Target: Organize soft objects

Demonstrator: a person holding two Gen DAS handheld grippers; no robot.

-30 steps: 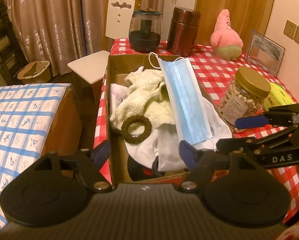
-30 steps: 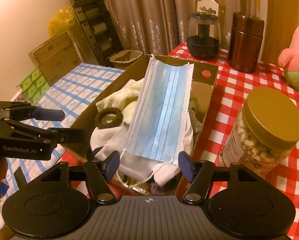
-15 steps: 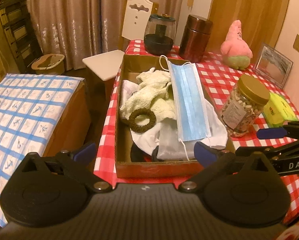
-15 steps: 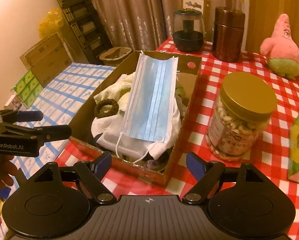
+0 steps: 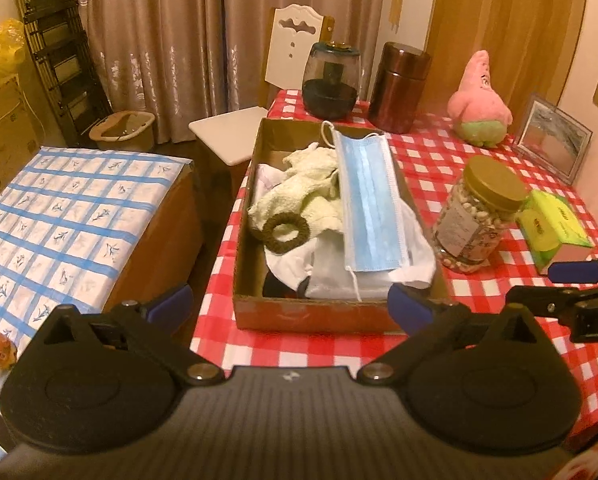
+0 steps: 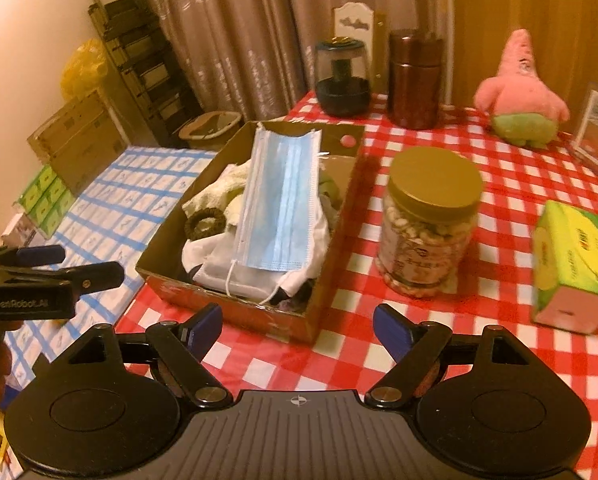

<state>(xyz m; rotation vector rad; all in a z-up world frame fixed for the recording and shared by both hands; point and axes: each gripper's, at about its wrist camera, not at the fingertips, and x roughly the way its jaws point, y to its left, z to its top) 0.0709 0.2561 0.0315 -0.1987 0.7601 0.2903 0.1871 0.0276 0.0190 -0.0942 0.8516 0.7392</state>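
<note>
On the red-checked surface [image 5: 439, 168], cardboard box [image 6: 255, 312] holds towel [image 5: 299, 196], blue mask [image 5: 369, 200] on top, brown scrunchie [image 5: 285, 234]. Left gripper [image 5: 289, 304] and right gripper [image 6: 297, 328]: fingers spread wide, empty, just short of the box's near wall.

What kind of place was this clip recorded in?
Most likely a lived-in home room: a table under a red checked tablecloth, long curtains behind a white chair, and a pink plush toy beside a picture frame.
</note>
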